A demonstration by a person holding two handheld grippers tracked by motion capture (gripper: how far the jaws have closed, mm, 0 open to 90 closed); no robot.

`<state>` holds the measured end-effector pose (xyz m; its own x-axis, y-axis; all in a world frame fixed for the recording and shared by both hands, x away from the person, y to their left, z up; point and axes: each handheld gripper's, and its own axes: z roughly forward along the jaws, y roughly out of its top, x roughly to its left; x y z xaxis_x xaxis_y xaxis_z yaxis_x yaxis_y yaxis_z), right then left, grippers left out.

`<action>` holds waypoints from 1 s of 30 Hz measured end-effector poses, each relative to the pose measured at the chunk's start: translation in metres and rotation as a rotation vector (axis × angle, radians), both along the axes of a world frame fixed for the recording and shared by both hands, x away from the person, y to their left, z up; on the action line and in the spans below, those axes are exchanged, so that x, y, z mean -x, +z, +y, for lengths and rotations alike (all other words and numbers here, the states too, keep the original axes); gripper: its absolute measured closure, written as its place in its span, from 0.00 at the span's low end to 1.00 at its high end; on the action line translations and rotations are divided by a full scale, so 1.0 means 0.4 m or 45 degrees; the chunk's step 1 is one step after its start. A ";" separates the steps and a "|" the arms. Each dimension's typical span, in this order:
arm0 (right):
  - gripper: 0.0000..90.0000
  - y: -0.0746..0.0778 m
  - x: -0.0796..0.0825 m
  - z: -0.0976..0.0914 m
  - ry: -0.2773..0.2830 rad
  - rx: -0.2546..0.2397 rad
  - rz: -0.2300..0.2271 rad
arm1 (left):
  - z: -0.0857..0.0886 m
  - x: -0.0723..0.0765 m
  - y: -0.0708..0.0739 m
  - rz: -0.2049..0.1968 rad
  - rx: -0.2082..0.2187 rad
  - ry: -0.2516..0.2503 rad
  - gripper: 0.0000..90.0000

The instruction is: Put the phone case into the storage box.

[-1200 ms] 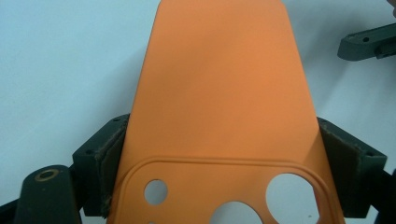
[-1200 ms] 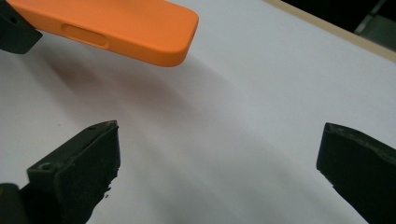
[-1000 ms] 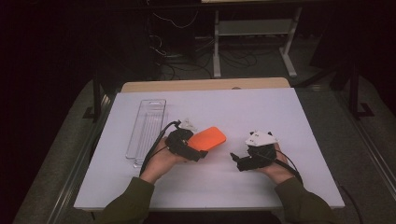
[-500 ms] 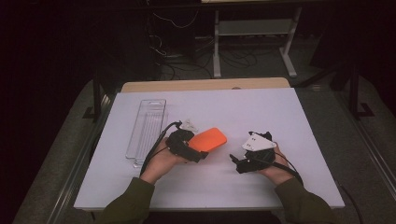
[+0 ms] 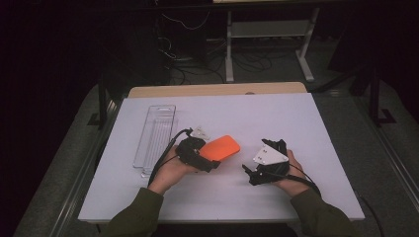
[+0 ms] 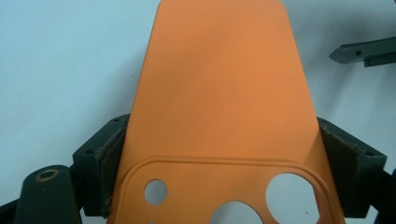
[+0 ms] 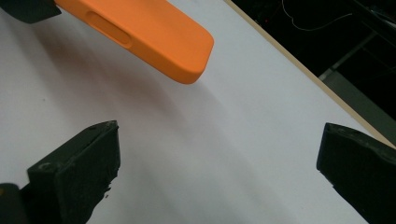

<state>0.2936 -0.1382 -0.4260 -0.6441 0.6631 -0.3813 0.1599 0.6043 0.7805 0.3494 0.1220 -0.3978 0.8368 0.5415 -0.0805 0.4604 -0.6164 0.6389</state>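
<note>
While the table carries the same few things as a second ago, little on it has shifted. Its white surface runs from the wooden strip at the far edge to the near edge, where both forearms in olive sleeves come in.

A clear tray lies lengthwise near the left edge, exactly where it lay before, just left of the left hand.

Left of the table's middle, the left gripper clamps an orange phone case. From the left gripper view the case runs straight out from between the jaws, back side up, with the pads pressing its two long edges near the camera cut-outs. The case slants up toward the far right and appears lifted off the surface; the right gripper view shows its rounded free end above a soft shadow on the white top. Case and left hand sit where they sat a second ago, the grip unchanged.

Right of the middle, nearer the near edge, the right gripper points left toward the case and stands apart from it. Its jaws are spread wide with bare table between them, as its own view shows. Compared with a second ago, this hand has tipped slightly, its grey plate now facing more upward, though its place has barely changed.
</note>
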 end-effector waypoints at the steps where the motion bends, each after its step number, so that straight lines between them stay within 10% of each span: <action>1: 0.00 -0.001 0.001 0.001 0.003 0.008 -0.010 | -0.001 0.000 0.000 0.000 0.003 -0.001 0.17; 30: 0.00 -0.002 0.023 0.021 0.050 0.158 -0.185 | -0.008 0.006 -0.003 -0.007 0.033 0.017 0.17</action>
